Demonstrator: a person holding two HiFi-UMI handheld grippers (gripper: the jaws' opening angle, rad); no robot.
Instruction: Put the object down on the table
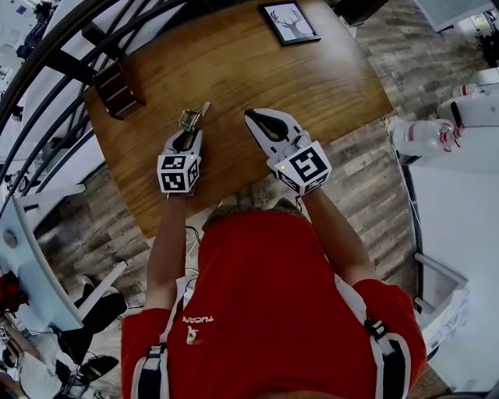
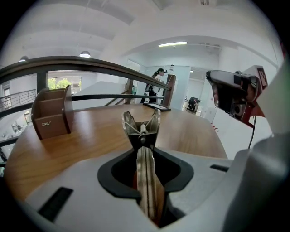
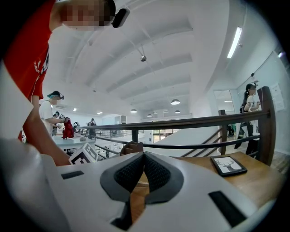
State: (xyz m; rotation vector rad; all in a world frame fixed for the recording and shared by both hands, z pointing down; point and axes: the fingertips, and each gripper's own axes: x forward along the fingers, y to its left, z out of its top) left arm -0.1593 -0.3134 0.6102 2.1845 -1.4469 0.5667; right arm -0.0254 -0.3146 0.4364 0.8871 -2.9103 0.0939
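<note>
Warm brown wood, pale tools, one red shirt

The table (image 1: 234,70) is honey-brown with fine grain, and the small wooden organiser (image 1: 117,88) is darker brown. The metal clip (image 1: 193,117) is dull silver. Both the left gripper (image 1: 189,136) and the right gripper (image 1: 251,115) are off-white with black pads, and their marker cubes (image 1: 178,173) carry black-and-white squares. The picture frame (image 1: 288,22) is black around a white deer print. The floor (image 1: 366,179) is grey-brown planks, and the shirt (image 1: 273,288) is red.

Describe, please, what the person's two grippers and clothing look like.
Both the left gripper and right gripper have white, wedge-shaped shells with black recesses around the jaws; the right one's pads are black and textured. Each carries a white cube printed with black square markers. The person wears a red short-sleeved shirt with white shoulder panels.
</note>
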